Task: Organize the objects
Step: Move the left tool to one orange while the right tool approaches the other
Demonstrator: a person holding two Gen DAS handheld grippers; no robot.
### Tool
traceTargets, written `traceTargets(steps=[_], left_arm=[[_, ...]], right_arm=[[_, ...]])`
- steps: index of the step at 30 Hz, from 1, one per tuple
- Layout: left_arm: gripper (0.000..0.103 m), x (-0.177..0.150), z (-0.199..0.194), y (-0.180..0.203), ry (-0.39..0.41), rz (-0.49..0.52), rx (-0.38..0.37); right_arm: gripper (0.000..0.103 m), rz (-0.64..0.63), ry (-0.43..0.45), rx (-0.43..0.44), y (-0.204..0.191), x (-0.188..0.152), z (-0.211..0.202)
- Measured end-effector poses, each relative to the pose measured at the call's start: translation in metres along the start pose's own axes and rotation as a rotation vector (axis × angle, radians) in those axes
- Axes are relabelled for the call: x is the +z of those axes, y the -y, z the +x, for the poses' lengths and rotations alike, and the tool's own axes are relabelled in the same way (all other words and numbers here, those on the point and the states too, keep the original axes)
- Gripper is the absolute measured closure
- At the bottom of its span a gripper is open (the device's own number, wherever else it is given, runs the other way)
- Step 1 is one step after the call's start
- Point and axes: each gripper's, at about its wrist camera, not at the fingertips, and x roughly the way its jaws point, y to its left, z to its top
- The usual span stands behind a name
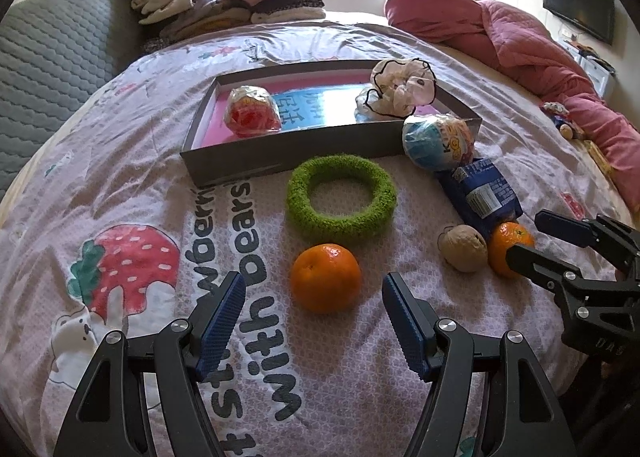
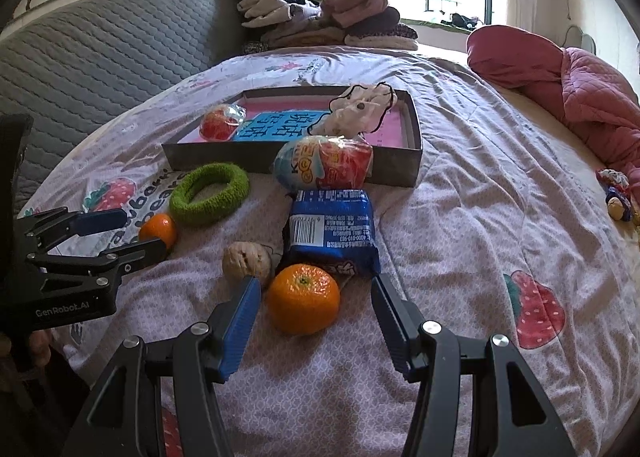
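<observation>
Fingers of both grippers stand wide with nothing gripped: left gripper (image 1: 314, 303) frames one mandarin (image 1: 325, 277), right gripper (image 2: 316, 307) frames the other mandarin (image 2: 303, 299), whose far side hides part of a blue crinkly snack packet (image 2: 333, 231) beside a wrinkled walnut (image 2: 247, 259). Fuzzy green ring (image 1: 342, 199) lies before a shallow grey cardboard box (image 1: 280, 153) holding a wrapped red egg (image 1: 253, 111) and frilly scrunchie (image 1: 402, 87), box print half covered; a blue-red foil egg (image 2: 324, 167) leans at its front wall. All on a strawberry-print bedsheet (image 1: 120, 193); folded clothes (image 2: 316, 21), pink quilt (image 2: 580, 85), window behind
</observation>
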Motion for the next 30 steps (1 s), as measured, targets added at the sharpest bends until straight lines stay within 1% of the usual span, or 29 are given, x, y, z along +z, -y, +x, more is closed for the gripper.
traceTargets(steps=[8, 17, 24, 30], left_arm=[[0.031, 0.002, 0.006, 0.003, -0.005, -0.003, 0.012], [0.031, 0.004, 0.017, 0.001, -0.03, -0.015, 0.032], [0.031, 0.005, 0.023, -0.002, -0.041, -0.025, 0.047], [0.031, 0.005, 0.026, -0.01, -0.048, -0.063, 0.026]], right_arm=[[0.046, 0.01, -0.024, 0.003, 0.0, -0.001, 0.006], [0.046, 0.016, -0.044, -0.011, 0.001, -0.003, 0.013], [0.046, 0.017, -0.057, 0.001, -0.002, -0.003, 0.018], [0.046, 0.012, -0.064, 0.0, -0.004, -0.003, 0.021]])
